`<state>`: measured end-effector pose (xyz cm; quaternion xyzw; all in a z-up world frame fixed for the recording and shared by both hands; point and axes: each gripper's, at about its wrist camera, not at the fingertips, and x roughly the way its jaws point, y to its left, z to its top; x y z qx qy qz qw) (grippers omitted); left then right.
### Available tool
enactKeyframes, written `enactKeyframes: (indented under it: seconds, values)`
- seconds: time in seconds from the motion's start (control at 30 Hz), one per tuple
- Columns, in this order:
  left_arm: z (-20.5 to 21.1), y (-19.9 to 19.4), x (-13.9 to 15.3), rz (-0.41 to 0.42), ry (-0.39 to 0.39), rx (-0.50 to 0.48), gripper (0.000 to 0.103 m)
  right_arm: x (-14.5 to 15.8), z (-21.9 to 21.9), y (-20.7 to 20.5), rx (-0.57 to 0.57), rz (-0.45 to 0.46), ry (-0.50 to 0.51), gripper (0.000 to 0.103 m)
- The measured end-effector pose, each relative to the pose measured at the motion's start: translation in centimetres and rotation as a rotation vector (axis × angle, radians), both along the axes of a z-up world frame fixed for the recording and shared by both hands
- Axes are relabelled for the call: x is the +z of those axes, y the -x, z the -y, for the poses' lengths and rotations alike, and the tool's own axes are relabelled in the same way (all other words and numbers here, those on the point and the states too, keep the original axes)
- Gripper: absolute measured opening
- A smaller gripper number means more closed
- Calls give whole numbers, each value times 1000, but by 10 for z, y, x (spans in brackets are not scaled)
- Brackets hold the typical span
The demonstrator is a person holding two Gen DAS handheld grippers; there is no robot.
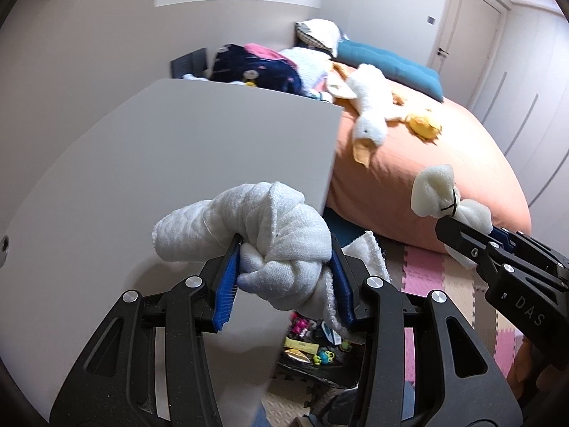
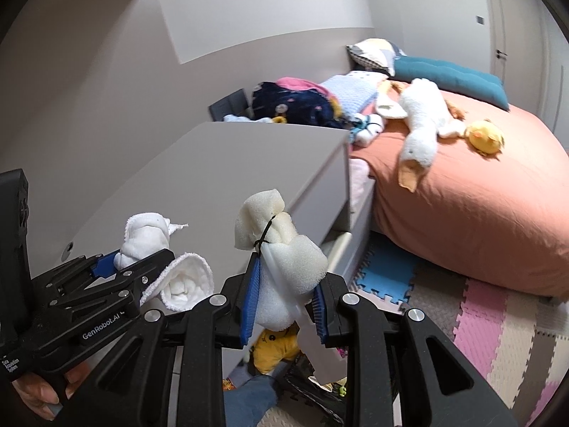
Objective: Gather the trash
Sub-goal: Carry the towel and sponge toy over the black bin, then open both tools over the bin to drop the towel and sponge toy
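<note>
Both pickups done: left jaws (image 1: 284, 267) clench knotted white cloth (image 1: 263, 227); right jaws (image 2: 284, 299) clench tied foam wad (image 2: 281, 249). Binning remains; no bin visible.

The bed (image 2: 480, 220), under an orange cover, is the landmark. On it lies a white plush goose (image 2: 419, 124), head toward the foot end, with a yellow plush chick (image 2: 485, 138) just beside its body. Toward the head end are a teal cushion (image 2: 451, 78) and a patterned pillow (image 2: 373, 53); on the wall side, a dark blue bundle (image 2: 295, 105) and a pale knitted blanket (image 2: 352, 94). A grey cabinet top (image 2: 227, 178) stands beside the bed. The floor (image 2: 498, 323) below the bed carries pink, cream and blue foam mats, with a yellow plush toy (image 2: 274, 348) on it
</note>
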<state>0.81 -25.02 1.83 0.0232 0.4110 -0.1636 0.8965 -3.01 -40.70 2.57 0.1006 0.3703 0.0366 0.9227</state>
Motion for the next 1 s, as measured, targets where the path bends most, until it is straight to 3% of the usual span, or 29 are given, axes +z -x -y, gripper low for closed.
enactKeyframes:
  seconds: [0.33, 0.77, 0.87, 0.93, 1.0]
  values:
    - [50, 16, -8, -7, -13, -120, 46, -4, 53, 30, -120, -4, 1, 28]
    - [93, 30, -24, -33, -43, -259, 46, -16, 87, 51, -221, -48, 22, 29]
    - [101, 31, -31, -48, -71, -309, 53, -21, 91, 46, -231, -81, 29, 35]
    - [109, 35, -36, -54, -129, -345, 88, -24, 94, 42, -246, -102, 34, 63]
    - [109, 38, -35, -18, -163, -342, 97, -23, 99, 44, -268, -95, 33, 71]
